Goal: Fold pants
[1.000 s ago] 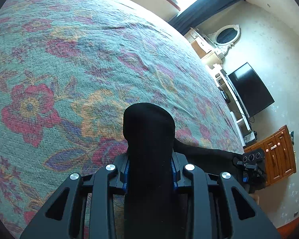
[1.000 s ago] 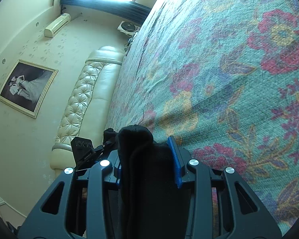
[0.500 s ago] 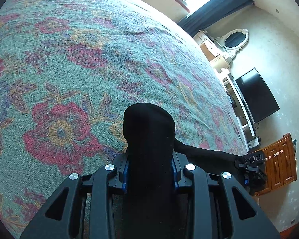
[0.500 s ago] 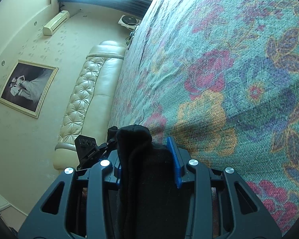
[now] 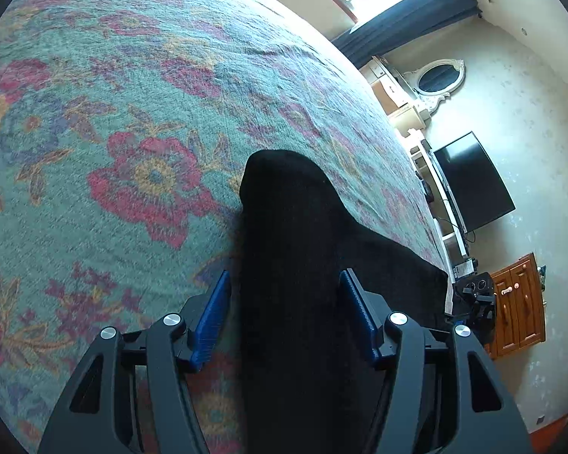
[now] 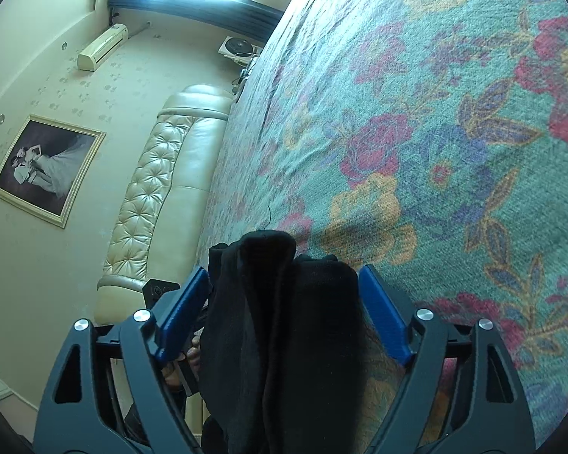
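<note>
left wrist view: left gripper (image 5: 284, 314) jaws have just been opening, blue pads now released and standing off the black soft fabric pants (image 5: 291, 272), a bunched fold of which sits between them, draped onto the teal floral woven bedspread (image 5: 132, 121). right gripper (image 6: 284, 310) likewise: jaws have just been opening, spread wide, the bunched pants fold loose between them, no pinch. pants lie at the near edge of the bed, stretched between both grippers. looks like a release after laying a fold; best to back both out straight so the pads don't snag and drag the cloth. bed ahead is bare, nothing blocking. further off: cream tufted headboard (image 6: 159, 185), black tv (image 5: 469, 185), wooden cabinet (image 5: 518, 306), window curtains.
</note>
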`<action>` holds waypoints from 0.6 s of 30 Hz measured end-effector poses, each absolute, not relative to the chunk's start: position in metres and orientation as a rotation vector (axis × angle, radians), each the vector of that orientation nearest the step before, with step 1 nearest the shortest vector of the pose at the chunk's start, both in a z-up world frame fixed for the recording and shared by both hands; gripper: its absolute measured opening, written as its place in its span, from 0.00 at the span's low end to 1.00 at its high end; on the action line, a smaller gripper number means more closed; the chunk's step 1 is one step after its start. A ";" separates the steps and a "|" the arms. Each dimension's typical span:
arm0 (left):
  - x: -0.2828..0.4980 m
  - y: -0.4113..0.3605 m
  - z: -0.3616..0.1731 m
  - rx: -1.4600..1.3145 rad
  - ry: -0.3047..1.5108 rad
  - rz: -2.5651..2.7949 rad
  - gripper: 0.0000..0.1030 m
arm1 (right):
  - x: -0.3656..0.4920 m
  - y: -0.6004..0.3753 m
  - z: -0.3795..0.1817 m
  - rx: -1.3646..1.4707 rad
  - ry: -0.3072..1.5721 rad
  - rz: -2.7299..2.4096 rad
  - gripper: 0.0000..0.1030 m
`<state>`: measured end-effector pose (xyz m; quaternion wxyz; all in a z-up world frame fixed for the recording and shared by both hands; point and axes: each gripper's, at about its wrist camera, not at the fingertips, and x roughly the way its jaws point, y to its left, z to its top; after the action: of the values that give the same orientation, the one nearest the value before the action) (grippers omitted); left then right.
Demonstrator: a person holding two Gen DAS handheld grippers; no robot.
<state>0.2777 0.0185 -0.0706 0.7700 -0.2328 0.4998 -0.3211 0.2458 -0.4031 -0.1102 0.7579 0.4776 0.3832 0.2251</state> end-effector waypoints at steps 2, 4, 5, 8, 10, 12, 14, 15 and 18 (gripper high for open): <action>0.261 0.032 -0.073 -0.538 1.087 -0.689 0.57 | 0.231 -0.409 -0.107 1.011 0.842 0.455 0.86; 0.243 0.042 -0.078 -0.584 1.100 -0.691 0.57 | 0.214 -0.413 -0.110 1.016 0.857 0.431 0.86; 0.233 0.048 -0.080 -0.601 1.101 -0.691 0.57 | 0.206 -0.414 -0.111 1.028 0.862 0.433 0.86; 0.208 0.054 -0.082 -0.626 1.102 -0.701 0.57 | 0.186 -0.407 -0.114 1.065 0.889 0.467 0.88; 0.196 0.055 -0.082 -0.629 1.100 -0.703 0.58 | 0.178 -0.394 -0.114 1.053 0.931 0.500 0.89; 0.186 0.053 -0.082 -0.624 1.100 -0.714 0.62 | 0.172 -0.378 -0.114 1.043 0.972 0.537 0.89; 0.179 0.047 -0.081 -0.609 1.098 -0.727 0.67 | 0.168 -0.364 -0.113 1.022 0.997 0.548 0.89; 0.177 0.043 -0.080 -0.592 1.100 -0.731 0.67 | 0.165 -0.359 -0.112 1.006 1.003 0.539 0.89; 0.174 0.033 -0.080 -0.552 1.107 -0.736 0.68 | 0.161 -0.348 -0.110 0.964 1.028 0.519 0.84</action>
<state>0.1740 0.0326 -0.0802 0.7519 -0.2528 0.5071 -0.3369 0.1608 -0.3484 -0.1102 0.7312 0.4380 0.4669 0.2356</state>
